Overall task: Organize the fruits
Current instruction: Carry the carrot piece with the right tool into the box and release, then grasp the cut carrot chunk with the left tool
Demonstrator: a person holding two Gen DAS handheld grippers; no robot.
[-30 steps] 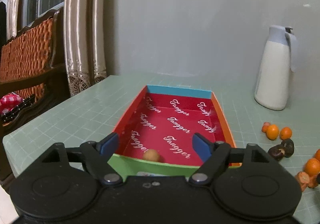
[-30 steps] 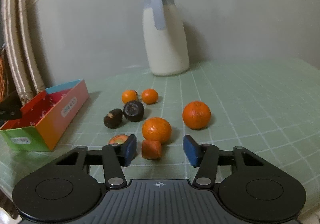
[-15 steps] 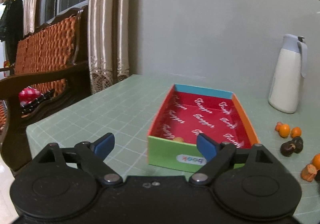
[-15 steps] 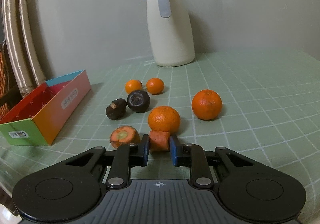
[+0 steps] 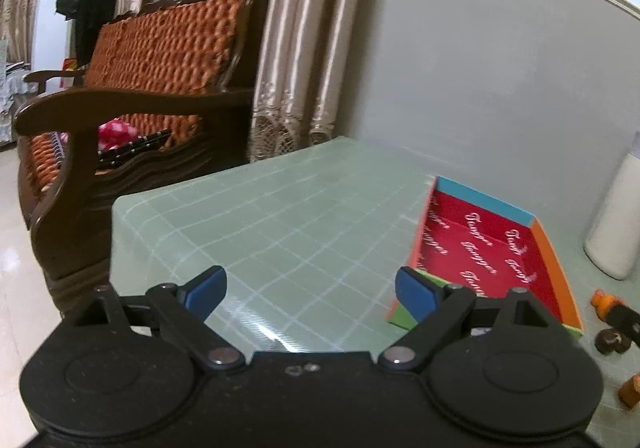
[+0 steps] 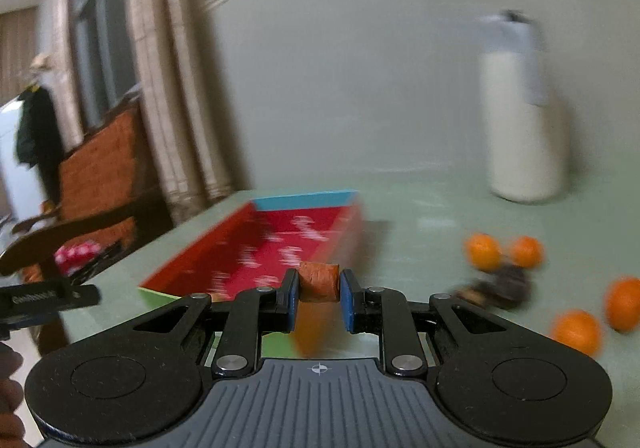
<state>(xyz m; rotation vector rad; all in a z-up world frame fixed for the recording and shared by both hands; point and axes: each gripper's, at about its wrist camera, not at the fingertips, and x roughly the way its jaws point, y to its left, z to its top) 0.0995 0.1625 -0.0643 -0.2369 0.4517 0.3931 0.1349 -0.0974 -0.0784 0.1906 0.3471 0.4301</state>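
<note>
Jug: cut off by the left wrist view's right edge; only its lower body shows.
Fruit at far right: small, partly cropped; kinds unclear.
Box: near corner hidden behind the left tool's right finger.
Box contents: near end of the floor hidden by the tool.
Right wrist view: all smeared by motion; box lettering unreadable.
Dark fruits: blurred into one shape.
Carrot piece: its sides hidden by the right tool's pads.
</note>
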